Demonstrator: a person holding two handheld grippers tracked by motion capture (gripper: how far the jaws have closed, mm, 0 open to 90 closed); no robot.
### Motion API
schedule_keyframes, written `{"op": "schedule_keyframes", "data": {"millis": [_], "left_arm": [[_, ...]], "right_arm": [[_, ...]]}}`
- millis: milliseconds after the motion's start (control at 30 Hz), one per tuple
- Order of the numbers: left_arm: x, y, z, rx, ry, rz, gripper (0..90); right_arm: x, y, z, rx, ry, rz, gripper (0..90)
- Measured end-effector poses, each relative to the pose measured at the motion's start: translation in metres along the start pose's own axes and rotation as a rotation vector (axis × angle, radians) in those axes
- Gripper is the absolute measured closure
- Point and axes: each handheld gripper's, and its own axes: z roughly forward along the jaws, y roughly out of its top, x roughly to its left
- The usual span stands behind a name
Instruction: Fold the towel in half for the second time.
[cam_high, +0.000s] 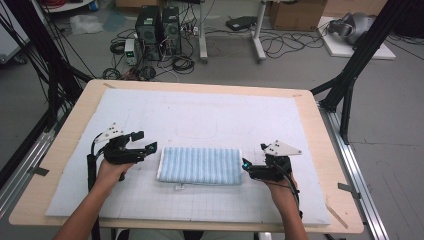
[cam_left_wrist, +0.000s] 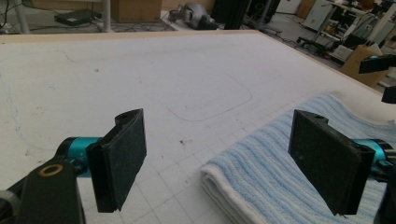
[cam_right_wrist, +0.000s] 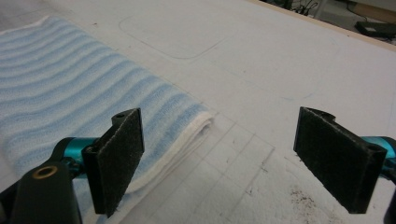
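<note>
While you held both tools at its short ends, the folded towel (cam_high: 200, 165) lay flat mid-mat (cam_high: 210, 115). Left gripper (cam_high: 145, 141) and right gripper (cam_high: 248, 169) stood wide open, holding nothing. Soft, light, limp; likely sags. Pinch the layered white-edged corners.

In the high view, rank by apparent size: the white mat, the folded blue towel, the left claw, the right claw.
1. white mat
2. folded blue towel
3. left claw and right claw: they look alike, so no ranking between them.
</note>
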Motion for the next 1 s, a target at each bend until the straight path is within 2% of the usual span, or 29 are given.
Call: {"op": "schedule_keyframes", "data": {"millis": [200,367,533,1000], "left_arm": [[0.003,0.002,-0.006,-0.042,0.01,0.016,18.2],[0.007,0.005,-0.014,-0.061,0.024,0.032,18.0],[0.007,0.007,-0.021,-0.078,0.038,0.049,18.1],[0.007,0.007,-0.024,-0.075,0.049,0.058,18.8]], "right_arm": [[-0.006,0.001,-0.005,-0.009,-0.032,0.001,13.5],[-0.017,0.0,-0.017,-0.031,-0.084,0.029,12.0],[-0.023,-0.002,-0.023,-0.038,-0.112,0.06,11.8],[-0.023,-0.002,-0.023,-0.045,-0.105,0.082,11.8]]}}
